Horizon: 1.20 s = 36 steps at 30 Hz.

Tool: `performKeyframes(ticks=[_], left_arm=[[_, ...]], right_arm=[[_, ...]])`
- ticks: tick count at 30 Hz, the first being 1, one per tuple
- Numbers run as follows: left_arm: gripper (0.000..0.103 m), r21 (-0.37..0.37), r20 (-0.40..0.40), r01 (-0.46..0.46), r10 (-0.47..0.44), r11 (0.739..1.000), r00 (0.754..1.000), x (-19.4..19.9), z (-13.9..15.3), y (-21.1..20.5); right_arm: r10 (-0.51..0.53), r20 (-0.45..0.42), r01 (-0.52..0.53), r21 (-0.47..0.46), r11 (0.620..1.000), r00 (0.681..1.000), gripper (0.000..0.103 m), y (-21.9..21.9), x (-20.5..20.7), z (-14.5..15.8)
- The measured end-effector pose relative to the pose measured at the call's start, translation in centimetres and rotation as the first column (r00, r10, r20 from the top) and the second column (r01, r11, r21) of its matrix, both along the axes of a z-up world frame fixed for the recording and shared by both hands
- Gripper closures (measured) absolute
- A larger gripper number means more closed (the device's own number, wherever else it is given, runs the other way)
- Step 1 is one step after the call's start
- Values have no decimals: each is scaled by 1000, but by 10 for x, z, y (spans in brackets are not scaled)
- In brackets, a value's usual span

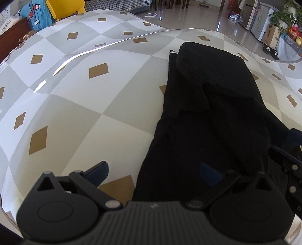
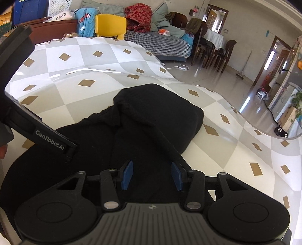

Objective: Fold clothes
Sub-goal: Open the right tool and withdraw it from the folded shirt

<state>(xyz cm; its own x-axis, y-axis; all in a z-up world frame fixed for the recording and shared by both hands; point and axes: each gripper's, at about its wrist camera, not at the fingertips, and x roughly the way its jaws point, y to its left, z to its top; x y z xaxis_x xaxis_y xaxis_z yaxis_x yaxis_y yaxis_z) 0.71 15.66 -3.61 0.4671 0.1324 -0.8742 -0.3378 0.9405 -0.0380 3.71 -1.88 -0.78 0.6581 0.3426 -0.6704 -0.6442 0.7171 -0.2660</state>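
Black garment (image 2: pixel 143 120) is lying bunched on the checkered surface (image 1: pixel 79 105). Left claw (image 1: pixel 154 174) is gaping wide, empty, lettered "GenRobot.AI"; right claw (image 2: pixel 152 176) is hovering part-open, empty.

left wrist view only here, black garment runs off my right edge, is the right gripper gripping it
Observer: No. The right gripper is open above the black garment, nothing between its fingers.
Operator: does the cloth hang off the far right edge of the table
Observer: No, it ends as a rounded fold on the table, well short of that edge.
Operator: anything on the sofa
Observer: A red patterned bundle sits on it, behind the yellow chair.
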Motion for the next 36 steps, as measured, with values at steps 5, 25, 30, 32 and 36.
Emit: performKeyframes(ticks=[5,25,30,32,36], left_arm=[[0,18,-8,34,-34,999,999,-3,-6,-12],[0,60,5,72,-72,996,997,-2,-13,-33],[0,59,12,73,-74,996,997,-2,-13,-32],[0,60,16,72,-73,996,997,-1,-13,-32],[0,62,21,66,-68,996,997,1,-14,-33]], right_arm=[[-115,-22,115,14,993,993,59,-27,-3,3],[-488,-143,505,124,854,861,58,-108,4,-25],[-498,-141,515,148,844,856,55,-105,5,-36],[-505,-136,522,166,837,852,54,-105,4,-37],[-512,-113,525,190,830,851,54,-104,3,-39]])
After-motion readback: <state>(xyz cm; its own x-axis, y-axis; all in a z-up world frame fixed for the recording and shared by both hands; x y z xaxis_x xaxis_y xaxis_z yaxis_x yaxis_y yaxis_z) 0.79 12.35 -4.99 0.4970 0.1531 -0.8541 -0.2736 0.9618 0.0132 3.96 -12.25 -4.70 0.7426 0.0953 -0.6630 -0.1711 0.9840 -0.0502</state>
